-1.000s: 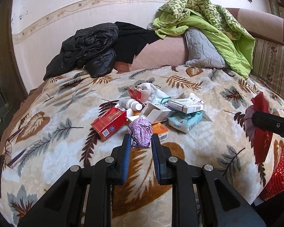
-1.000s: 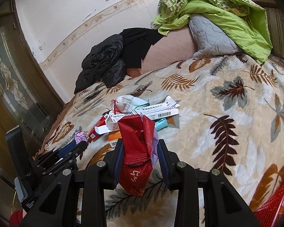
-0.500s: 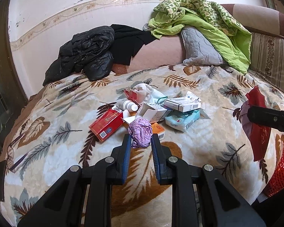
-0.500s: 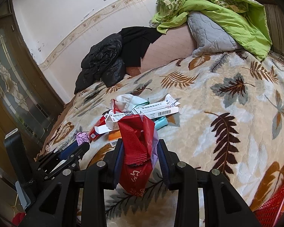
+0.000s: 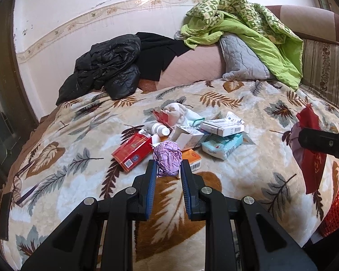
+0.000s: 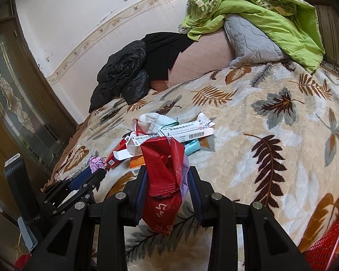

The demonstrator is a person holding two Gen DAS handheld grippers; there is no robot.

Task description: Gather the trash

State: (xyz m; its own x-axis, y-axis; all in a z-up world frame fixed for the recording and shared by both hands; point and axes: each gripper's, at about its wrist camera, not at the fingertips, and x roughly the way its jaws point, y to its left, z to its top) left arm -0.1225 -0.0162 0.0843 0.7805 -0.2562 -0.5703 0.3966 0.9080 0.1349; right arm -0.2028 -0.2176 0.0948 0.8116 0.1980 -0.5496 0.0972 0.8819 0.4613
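Note:
My left gripper (image 5: 167, 169) is shut on a crumpled purple wrapper ball (image 5: 167, 158), held just above the leaf-patterned blanket (image 5: 214, 180). My right gripper (image 6: 167, 178) is shut on a red plastic wrapper (image 6: 163, 171) that hangs down between its fingers; it also shows at the right of the left wrist view (image 5: 310, 155). A pile of trash lies mid-bed: a red box (image 5: 132, 152), a white carton (image 5: 188, 136), a long white box (image 5: 222, 127), a teal tissue pack (image 5: 221, 144), an orange box (image 5: 193, 159), a small white bottle (image 5: 160, 129) and a white crumpled cloth (image 5: 176, 113).
A red mesh basket (image 6: 327, 246) stands off the bed's right front edge. A black jacket (image 5: 106, 67), a grey pillow (image 5: 239, 58) and a green quilt (image 5: 248, 24) lie at the back. Glasses (image 5: 22, 189) rest near the left edge. A dark door (image 6: 13, 103) stands left.
Both grippers have lifted and drawn back slightly from the pile with their trash still held. The pile itself has not moved.

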